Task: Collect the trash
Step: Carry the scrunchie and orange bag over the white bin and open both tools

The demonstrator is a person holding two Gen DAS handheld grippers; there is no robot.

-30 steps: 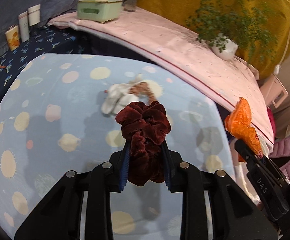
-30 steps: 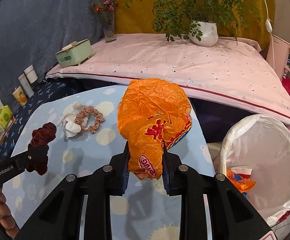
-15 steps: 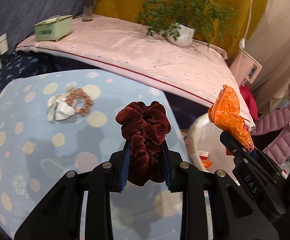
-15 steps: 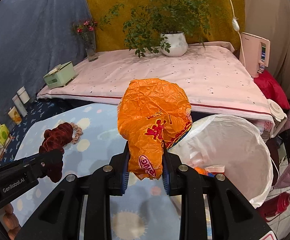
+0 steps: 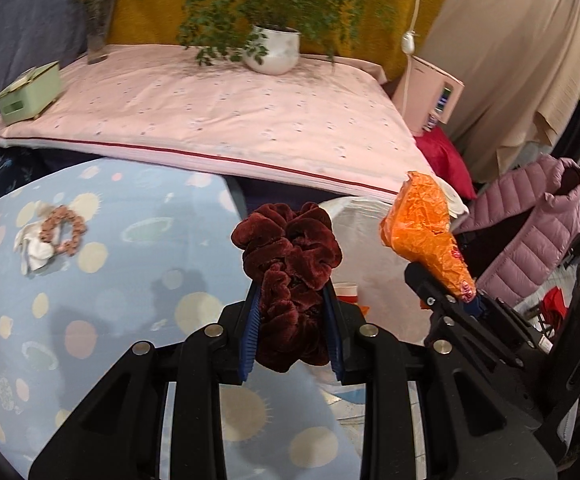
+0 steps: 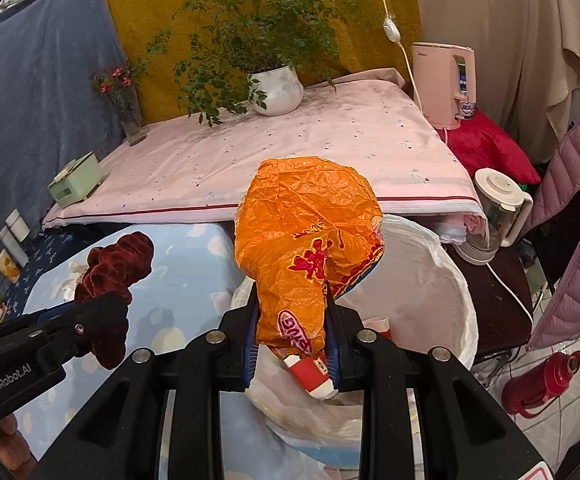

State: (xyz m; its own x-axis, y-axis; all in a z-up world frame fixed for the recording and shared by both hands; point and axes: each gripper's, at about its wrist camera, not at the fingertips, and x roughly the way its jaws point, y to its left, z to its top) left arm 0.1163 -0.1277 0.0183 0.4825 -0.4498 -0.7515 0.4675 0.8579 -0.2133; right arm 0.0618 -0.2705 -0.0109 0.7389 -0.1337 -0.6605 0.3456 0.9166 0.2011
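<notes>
My left gripper is shut on a dark red velvet scrunchie and holds it above the right edge of the blue dotted table. My right gripper is shut on a crumpled orange snack bag and holds it over the white-lined trash bin. The bin holds a paper cup and other wrappers. The orange bag and the bin also show in the left wrist view, and the scrunchie shows in the right wrist view.
A white cloth with a beaded ring lies on the table's left. Behind is a pink-covered surface with a potted plant, a green box and a vase. A blender, a red flask and a pink jacket are at right.
Both grippers have moved right, from over the table toward the bin. The orange bag is now above the bin's opening. The scrunchie is now at the table's right edge.
</notes>
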